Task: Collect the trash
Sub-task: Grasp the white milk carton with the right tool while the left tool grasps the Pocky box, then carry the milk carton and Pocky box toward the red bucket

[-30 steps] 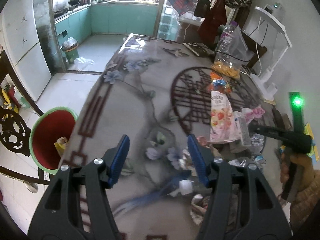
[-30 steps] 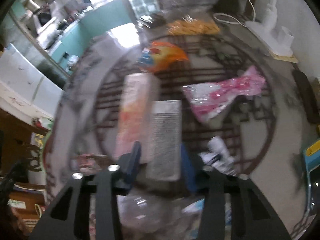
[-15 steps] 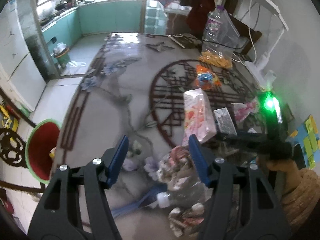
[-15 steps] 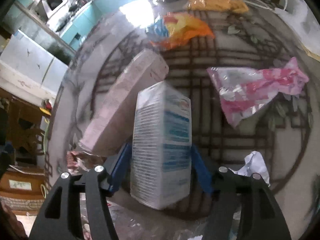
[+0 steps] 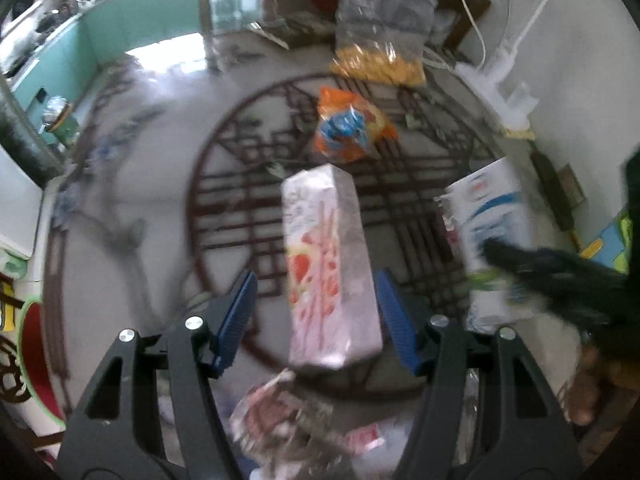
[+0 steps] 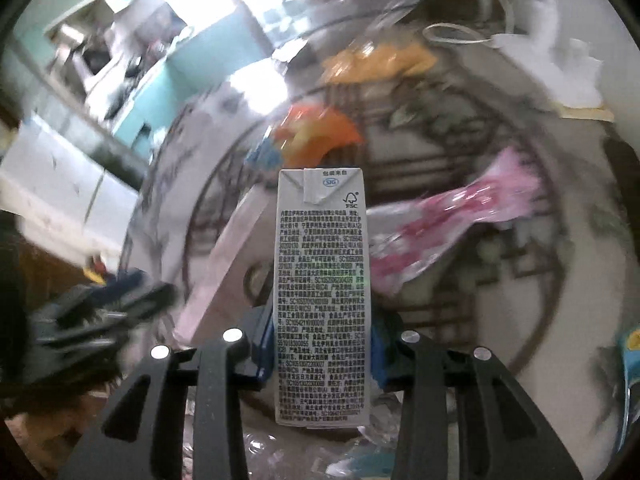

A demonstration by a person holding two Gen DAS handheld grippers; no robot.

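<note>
A pink strawberry-print box (image 5: 324, 256) lies on the patterned table (image 5: 132, 208), between the blue pads of my left gripper (image 5: 316, 320). That gripper is open, with a clear gap on the left pad's side. A white milk carton (image 6: 320, 280) stands upright in my right gripper (image 6: 320, 344), whose jaws are closing with the pads on the carton's narrow sides. In the left wrist view the same carton (image 5: 496, 236) is tilted and off the table, held by the black right gripper (image 5: 552, 272). The picture is blurred.
An orange snack bag (image 5: 348, 128) and a clear bag of yellow snacks (image 5: 380, 40) lie farther back. A pink wrapper (image 6: 448, 232) lies right of the carton. Crumpled wrappers (image 5: 288, 420) sit under my left gripper. A red bin with a green rim (image 5: 28, 344) stands on the floor at left.
My left gripper moved right across the table, from over the wrappers to straddling the pink box. My right gripper opened, then closed on the milk carton, which now stands upright.
</note>
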